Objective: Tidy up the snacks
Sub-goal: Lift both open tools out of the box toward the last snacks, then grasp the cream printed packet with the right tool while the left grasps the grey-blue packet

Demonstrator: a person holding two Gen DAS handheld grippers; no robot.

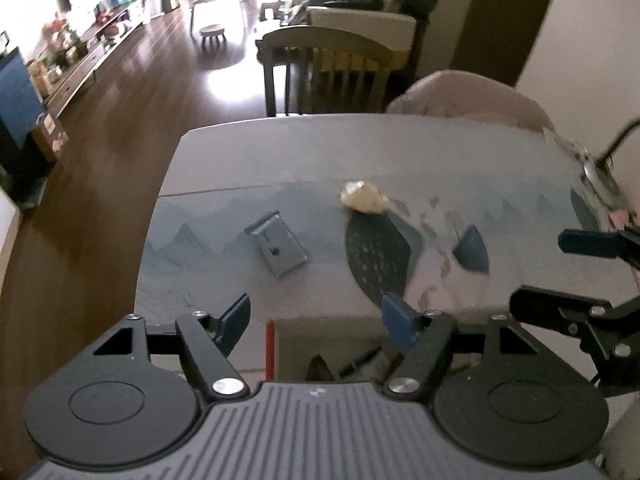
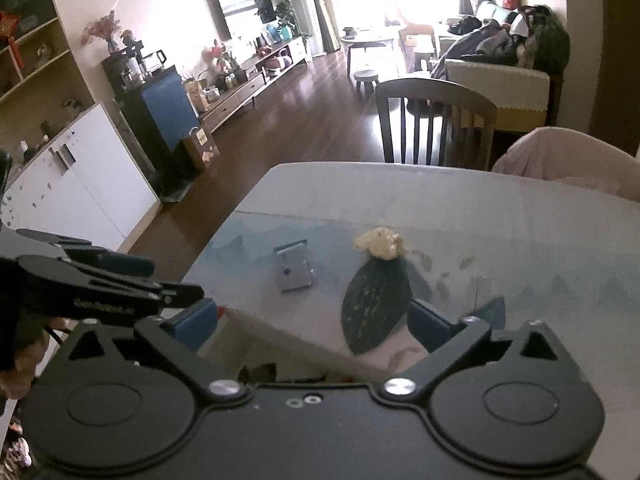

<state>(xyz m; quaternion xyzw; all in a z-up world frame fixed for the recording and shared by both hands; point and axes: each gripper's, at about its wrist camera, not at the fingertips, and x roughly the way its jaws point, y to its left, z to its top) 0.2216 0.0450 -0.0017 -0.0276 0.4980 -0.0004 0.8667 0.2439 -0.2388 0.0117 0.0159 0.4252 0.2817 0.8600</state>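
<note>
Both the left gripper (image 1: pixel 316 322) and right gripper (image 2: pixel 316 322) hang with fingers released and empty over the near edge of the bench (image 1: pixel 400 148), apparently between grasps, while one yellowish wrapped snack (image 1: pixel 363 197) sits mid-bench beside a small grey box (image 1: pixel 280 245).

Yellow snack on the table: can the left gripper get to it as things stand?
Probably yes. The left gripper is open and empty, the yellow snack lies alone ahead of it on the table, and nothing stands between them.

Patterned table (image 1: pixel 360 148), yellow snack (image 1: pixel 363 197), grey packet (image 1: pixel 280 249)
</note>
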